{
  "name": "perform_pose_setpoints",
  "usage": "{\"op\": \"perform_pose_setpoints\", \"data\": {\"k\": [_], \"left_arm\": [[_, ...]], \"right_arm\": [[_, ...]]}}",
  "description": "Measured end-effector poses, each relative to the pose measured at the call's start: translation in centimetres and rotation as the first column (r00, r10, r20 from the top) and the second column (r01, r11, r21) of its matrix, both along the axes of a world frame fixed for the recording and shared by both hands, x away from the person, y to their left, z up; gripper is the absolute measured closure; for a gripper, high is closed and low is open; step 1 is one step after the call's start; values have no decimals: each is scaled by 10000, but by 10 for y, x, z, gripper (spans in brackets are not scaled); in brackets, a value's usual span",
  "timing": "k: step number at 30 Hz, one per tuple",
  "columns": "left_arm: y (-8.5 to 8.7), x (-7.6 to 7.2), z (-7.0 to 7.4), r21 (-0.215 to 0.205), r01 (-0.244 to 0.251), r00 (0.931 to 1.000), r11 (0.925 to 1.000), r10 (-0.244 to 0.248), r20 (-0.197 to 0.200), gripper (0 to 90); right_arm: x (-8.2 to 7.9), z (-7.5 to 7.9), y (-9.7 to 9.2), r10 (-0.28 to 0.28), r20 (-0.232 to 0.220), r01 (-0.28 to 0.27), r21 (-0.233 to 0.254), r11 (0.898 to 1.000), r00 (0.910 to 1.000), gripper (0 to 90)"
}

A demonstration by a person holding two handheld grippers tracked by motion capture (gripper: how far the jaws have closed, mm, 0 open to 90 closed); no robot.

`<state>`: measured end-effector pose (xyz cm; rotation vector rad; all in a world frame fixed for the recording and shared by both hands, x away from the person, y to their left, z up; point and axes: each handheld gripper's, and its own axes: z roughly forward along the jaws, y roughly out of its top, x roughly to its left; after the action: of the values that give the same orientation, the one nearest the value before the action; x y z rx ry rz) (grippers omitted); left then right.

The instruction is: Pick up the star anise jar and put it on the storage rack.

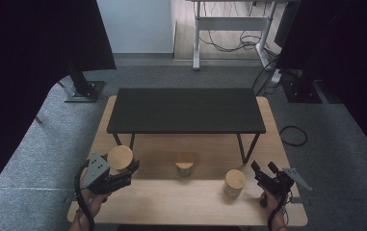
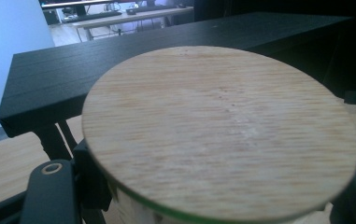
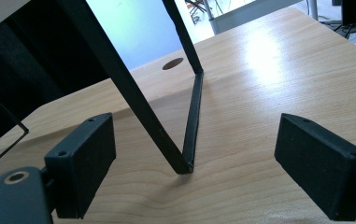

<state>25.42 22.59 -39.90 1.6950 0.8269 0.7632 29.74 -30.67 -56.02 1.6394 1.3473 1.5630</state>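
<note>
- Left gripper (image 1: 123, 174) sits at the near left of the wooden table (image 1: 181, 202), held in the person's left hand (image 1: 90, 202); its jaws are clamped on the sides of a wooden cylinder (image 1: 120, 157).
- Left gripper view: the cylinder's round top (image 2: 220, 130) lies close under the camera, grain running across, with a black jaw at each lower corner of the view against the cylinder's sides.
- The gripped cylinder is at the table's left side, just in front of the left legs of the black shelf (image 1: 186, 110). Whether it rests on the table or is lifted cannot be told.
- A second cylinder (image 1: 185, 163) stands upright at the table's middle, in front of the shelf; a third cylinder (image 1: 234, 182) stands upright further right and nearer the person. All three are well apart.
- Right gripper (image 1: 265, 171) is at the near right edge, just right of the third cylinder and not touching it.
- Right gripper view: pads (image 3: 84, 161) stand apart with nothing between them; beyond them, a black shelf leg (image 3: 192, 121) meets the tabletop.
</note>
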Motion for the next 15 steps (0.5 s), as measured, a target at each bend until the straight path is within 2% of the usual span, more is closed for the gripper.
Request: {"op": "perform_pose_setpoints", "data": {"k": [15], "left_arm": [[0, 3, 13, 118, 47, 9998, 9999, -49, 171, 249]], "right_arm": [[0, 0, 0, 1, -14, -1, -4, 10000, 10000, 121]]}}
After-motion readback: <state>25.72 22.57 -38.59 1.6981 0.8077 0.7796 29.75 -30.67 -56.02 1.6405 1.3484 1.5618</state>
